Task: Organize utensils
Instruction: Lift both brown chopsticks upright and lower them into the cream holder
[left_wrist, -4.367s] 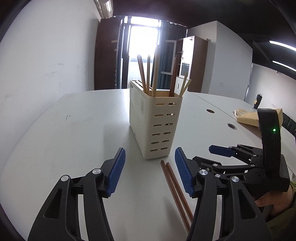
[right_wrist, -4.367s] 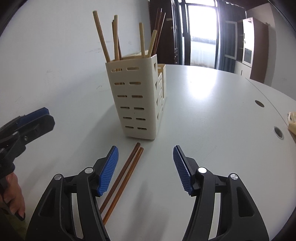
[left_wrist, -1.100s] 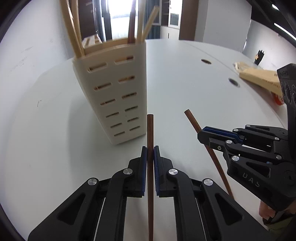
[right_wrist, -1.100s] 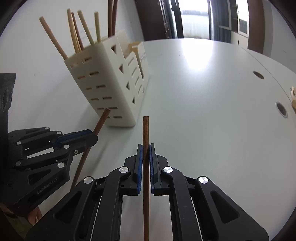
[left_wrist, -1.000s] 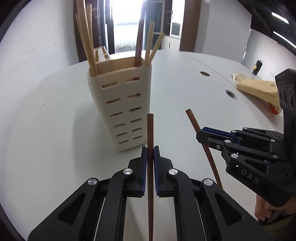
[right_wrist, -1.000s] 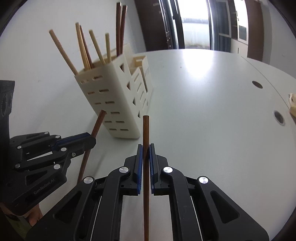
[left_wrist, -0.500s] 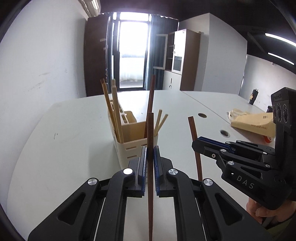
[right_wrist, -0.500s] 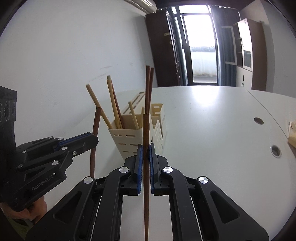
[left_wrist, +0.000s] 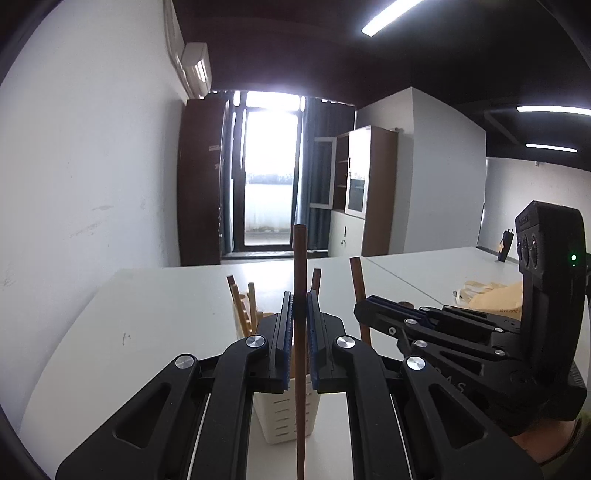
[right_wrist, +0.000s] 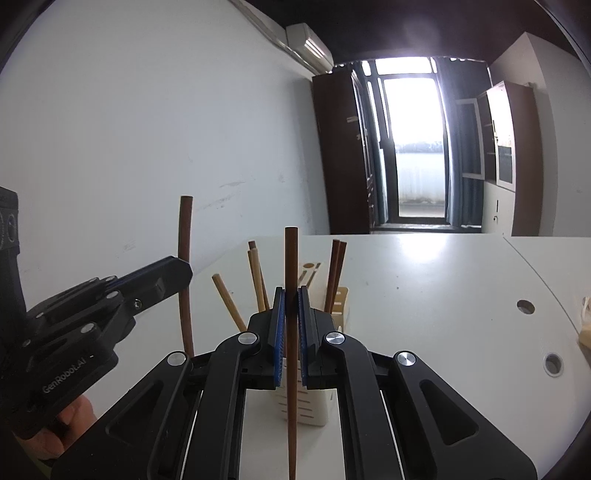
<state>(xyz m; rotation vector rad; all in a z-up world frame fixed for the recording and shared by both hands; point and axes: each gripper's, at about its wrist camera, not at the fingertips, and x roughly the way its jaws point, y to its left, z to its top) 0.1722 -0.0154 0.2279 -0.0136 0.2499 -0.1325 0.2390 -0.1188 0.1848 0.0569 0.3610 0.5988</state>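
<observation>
Left wrist: chopstick upright, pinched between fingers.

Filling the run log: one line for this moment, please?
left gripper: shut on dark chopstick | right gripper: shut on brown chopstick | holder: below both

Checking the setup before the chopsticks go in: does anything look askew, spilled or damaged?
Nothing stands out. The holder stands upright on the table, its chopsticks merely leaning at different angles. The left gripper and right gripper each clamp one dark chopstick upright. No spill or damage shows.
</observation>
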